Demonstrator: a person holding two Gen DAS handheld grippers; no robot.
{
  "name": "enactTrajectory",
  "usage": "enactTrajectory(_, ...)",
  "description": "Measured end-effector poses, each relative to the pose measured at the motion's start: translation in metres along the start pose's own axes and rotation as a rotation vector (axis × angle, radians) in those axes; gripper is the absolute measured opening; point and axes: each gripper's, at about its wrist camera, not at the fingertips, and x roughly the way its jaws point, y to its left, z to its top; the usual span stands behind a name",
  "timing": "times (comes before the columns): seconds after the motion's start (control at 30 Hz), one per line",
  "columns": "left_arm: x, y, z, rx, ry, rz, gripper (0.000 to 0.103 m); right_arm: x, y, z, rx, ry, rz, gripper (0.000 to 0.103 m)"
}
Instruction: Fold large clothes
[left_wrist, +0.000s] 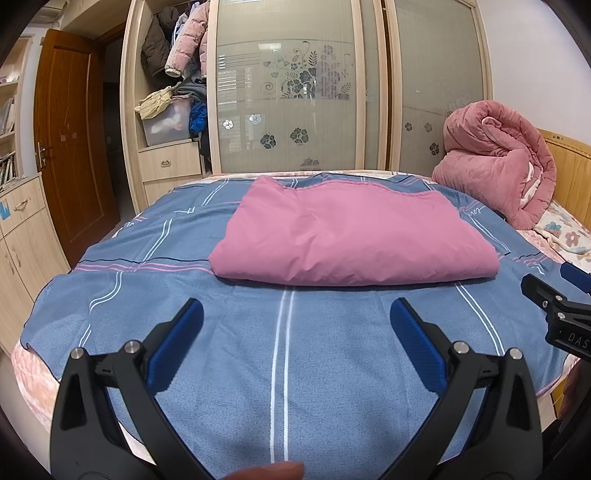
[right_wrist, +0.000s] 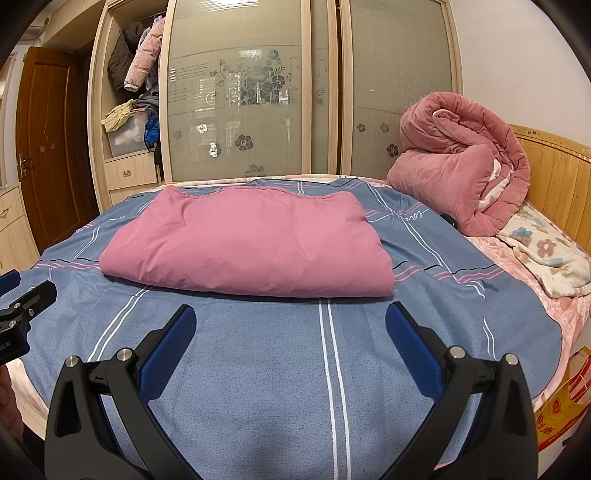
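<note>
Wardrobe (right_wrist: 251, 92): far wall, frosted sliding doors with a flower pattern; the open bay at far left shows hanging coats and a storage bin, its top cut off by the lens edge.
Bed (right_wrist: 258, 369): fills the middle, under a blue bedsheet (left_wrist: 221, 350) with white and pink stripes; the near edge is hidden behind the grippers.
Pink garment (right_wrist: 243, 243): folded into a flat rectangle, lying on the sheet at the middle of the bed, beyond both grippers and touched by neither; what kind of clothing it is cannot be told.
Pink quilt (right_wrist: 454, 162): bundled at far right against the wooden headboard (right_wrist: 554, 177); a small dark object beside it is mostly hidden.
Floral blanket (right_wrist: 546, 254): right edge, partly cut off.
Writing: cursive word on the sheet near the quilt, upside down, seems to read "love"; "DAS" on the other gripper's body in the left view, the rest cut off.
Left gripper (left_wrist: 295, 321): jaws spread wide, holding nothing, hanging above the sheet.
Right gripper (right_wrist: 290, 325): jaws equally wide, empty, over the sheet.
Fingertip (left_wrist: 269, 470): bottom edge, blurred.
</note>
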Motion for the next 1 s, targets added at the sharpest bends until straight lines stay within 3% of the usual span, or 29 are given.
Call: enactTrajectory(1.0,0.0014,-0.0012,-0.0010,0.007,0.007,-0.004,0.101,0.0002,0.0013,-0.0011,-0.003,0.001,-0.003,0.102)
